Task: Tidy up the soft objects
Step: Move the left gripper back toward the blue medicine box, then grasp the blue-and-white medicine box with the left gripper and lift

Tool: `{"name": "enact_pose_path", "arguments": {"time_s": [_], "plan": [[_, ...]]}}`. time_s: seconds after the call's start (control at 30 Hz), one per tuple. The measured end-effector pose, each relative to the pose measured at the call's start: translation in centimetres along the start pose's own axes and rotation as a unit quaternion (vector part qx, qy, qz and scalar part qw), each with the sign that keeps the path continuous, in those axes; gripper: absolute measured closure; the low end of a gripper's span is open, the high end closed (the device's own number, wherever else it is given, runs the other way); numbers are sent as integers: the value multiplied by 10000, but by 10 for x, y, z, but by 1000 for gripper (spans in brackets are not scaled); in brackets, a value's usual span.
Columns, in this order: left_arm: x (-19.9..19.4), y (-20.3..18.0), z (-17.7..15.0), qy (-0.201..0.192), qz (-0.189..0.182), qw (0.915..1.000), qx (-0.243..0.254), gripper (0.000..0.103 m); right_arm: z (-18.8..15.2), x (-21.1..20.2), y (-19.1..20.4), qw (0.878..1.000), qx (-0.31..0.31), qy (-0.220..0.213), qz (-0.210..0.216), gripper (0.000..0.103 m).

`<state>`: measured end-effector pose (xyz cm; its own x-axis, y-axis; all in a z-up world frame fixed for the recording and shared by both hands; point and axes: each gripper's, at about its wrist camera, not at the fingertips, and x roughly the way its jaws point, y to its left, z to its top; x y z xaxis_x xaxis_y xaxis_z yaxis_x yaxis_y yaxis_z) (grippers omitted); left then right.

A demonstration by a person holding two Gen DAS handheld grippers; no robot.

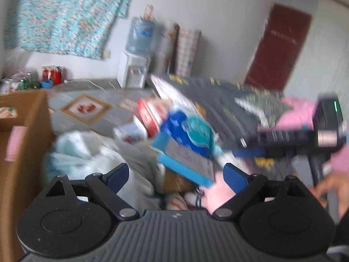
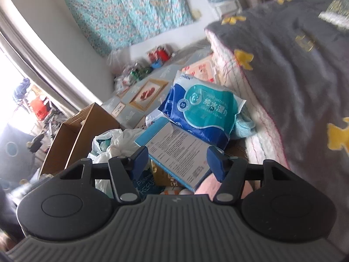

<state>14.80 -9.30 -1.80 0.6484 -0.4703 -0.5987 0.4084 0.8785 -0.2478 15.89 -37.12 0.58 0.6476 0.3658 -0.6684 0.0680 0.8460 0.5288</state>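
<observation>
A heap of things lies on the floor beside the bed. On top is a flat blue box with a printed label point(image 2: 181, 152) point(image 1: 185, 163), and a blue and teal pack of wet wipes point(image 2: 205, 113) point(image 1: 192, 131) leans behind it. A pink soft thing point(image 2: 205, 187) point(image 1: 218, 196) shows under the box. My left gripper point(image 1: 176, 175) hovers over the heap, open wide, nothing between its pads. My right gripper point(image 2: 177, 161) point(image 1: 246, 148) is open too; the box lies below its fingers, and no pad presses on it. The left wrist view is blurred.
A white plastic bag point(image 2: 115, 144) point(image 1: 87, 152) and an open cardboard box point(image 2: 76, 137) point(image 1: 28, 131) stand left of the heap. The bed with a grey blanket point(image 2: 294, 65) point(image 1: 218, 100) is on the right. A water dispenser point(image 1: 135, 69) stands by the far wall. A hand point(image 1: 331, 187) holds the right gripper.
</observation>
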Motion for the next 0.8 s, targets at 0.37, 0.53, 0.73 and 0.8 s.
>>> {"name": "enact_pose_path", "arguments": {"time_s": [0.37, 0.53, 0.73, 0.8], "plan": [[66, -12, -8, 638, -211, 9963, -541, 31, 24, 74, -36, 9974, 275, 642, -203, 52], [87, -13, -7, 929, -330, 9924, -732, 43, 27, 86, -41, 9968, 320, 719, -128, 50], [96, -14, -7, 1040, -307, 9910, -790, 54, 24, 85, -41, 9937, 441, 1013, 208, 49], [95, -11, -7, 1057, -298, 9902, -868, 54, 22, 83, -40, 9914, 506, 1145, 383, 49]]}}
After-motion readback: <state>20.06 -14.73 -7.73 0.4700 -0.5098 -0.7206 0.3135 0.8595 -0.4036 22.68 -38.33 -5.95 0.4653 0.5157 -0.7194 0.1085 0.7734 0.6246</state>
